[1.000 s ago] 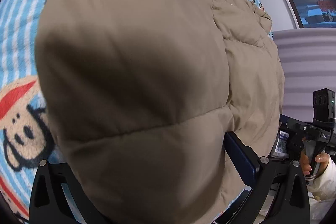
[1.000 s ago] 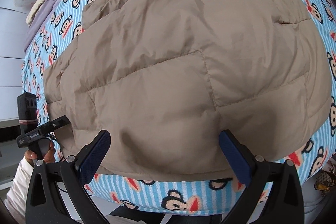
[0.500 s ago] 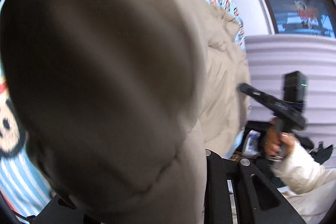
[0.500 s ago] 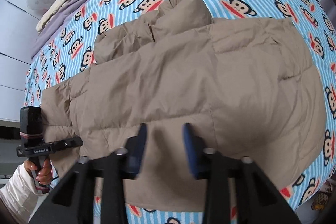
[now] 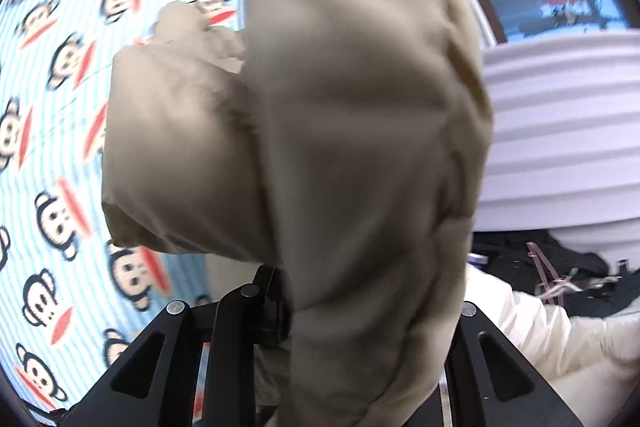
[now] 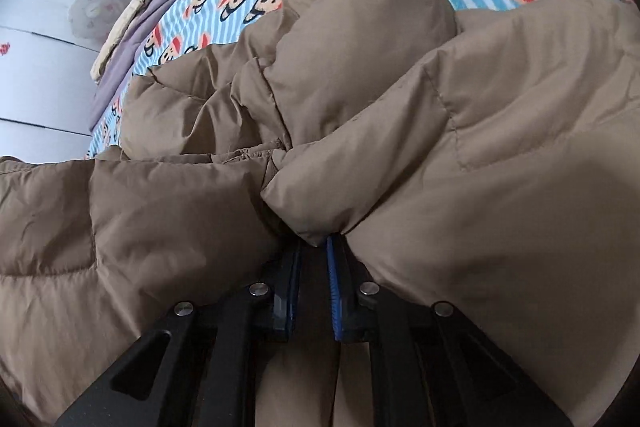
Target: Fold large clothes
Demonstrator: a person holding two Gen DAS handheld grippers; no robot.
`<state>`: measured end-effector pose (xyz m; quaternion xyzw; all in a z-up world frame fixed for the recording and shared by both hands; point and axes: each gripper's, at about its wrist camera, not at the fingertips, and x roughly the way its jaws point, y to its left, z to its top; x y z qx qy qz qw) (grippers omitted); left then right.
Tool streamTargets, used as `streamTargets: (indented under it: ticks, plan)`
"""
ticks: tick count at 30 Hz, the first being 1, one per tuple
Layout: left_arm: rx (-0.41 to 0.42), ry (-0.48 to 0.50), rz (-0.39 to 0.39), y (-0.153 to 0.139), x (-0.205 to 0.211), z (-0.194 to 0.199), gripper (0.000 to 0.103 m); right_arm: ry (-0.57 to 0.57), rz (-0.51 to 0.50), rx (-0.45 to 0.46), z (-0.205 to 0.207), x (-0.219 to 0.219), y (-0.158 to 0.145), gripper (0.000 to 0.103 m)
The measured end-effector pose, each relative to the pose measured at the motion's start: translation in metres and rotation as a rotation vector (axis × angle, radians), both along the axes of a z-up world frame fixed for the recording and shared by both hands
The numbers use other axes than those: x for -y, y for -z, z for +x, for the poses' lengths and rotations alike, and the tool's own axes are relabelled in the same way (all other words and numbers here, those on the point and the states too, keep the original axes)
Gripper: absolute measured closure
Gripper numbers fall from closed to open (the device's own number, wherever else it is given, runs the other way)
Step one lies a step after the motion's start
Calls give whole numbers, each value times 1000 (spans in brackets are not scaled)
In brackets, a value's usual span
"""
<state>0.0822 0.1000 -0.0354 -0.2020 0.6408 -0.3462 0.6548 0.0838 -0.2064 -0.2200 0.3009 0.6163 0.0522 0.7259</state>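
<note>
With both grippers, left gripper [image 5: 360,307] and right gripper [image 6: 312,247], pinching the puffy jacket [image 6: 460,147], your thin bite could slip off the slick fabric mid-fold.

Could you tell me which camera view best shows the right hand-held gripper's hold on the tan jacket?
The right wrist view: the right hand-held gripper pinches a bunched fold of tan jacket there. The left wrist view shows only lifted, blurred jacket fabric.

Tan puffer jacket [image 5: 360,147] in left gripper [image 5: 360,311] jaws
</note>
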Motion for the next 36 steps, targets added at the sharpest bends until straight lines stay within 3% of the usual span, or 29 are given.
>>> streamTargets:
  ticks: [4, 8, 10, 14, 15, 16, 17, 20, 22, 27, 33, 36]
  plan:
    - [37, -5, 126, -18, 55, 0, 77, 38, 102, -19, 0, 13, 14, 97]
    - [44, -20, 216, -19, 82, -6, 77, 55, 209, -68, 3, 27, 18, 97]
    - [55, -13, 278, -17, 86, -4, 77, 74, 218, -73, 0, 41, 4, 97]
    - [69, 41, 354, 0, 114, 7, 71, 132, 229, 14, -23, 97, -46, 89]
    - [71, 64, 357, 8, 109, 3, 59, 153, 206, 35, -33, 115, -58, 71]
    - [68, 87, 351, 15, 118, 3, 47, 172, 183, 49, -44, 131, -67, 43]
    - [62, 98, 346, 20, 129, 5, 45, 197, 155, 60, -57, 147, -76, 34]
    - [60, 153, 316, 41, 156, 7, 44, 263, 101, 68, -102, 184, -91, 31]
    - [47, 182, 275, 55, 171, 13, 27, 297, 75, 68, -130, 202, -95, 31]
    - [-42, 192, 153, 77, 199, 28, 25, 316, 71, 95, -198, 231, -107, 31]
    - [-81, 188, 222, 80, 228, 32, 25, 187, 256, 213, -237, 218, -125, 29]
    - [-69, 212, 260, 83, 240, 35, 25, 109, 322, 244, -231, 198, -130, 22]
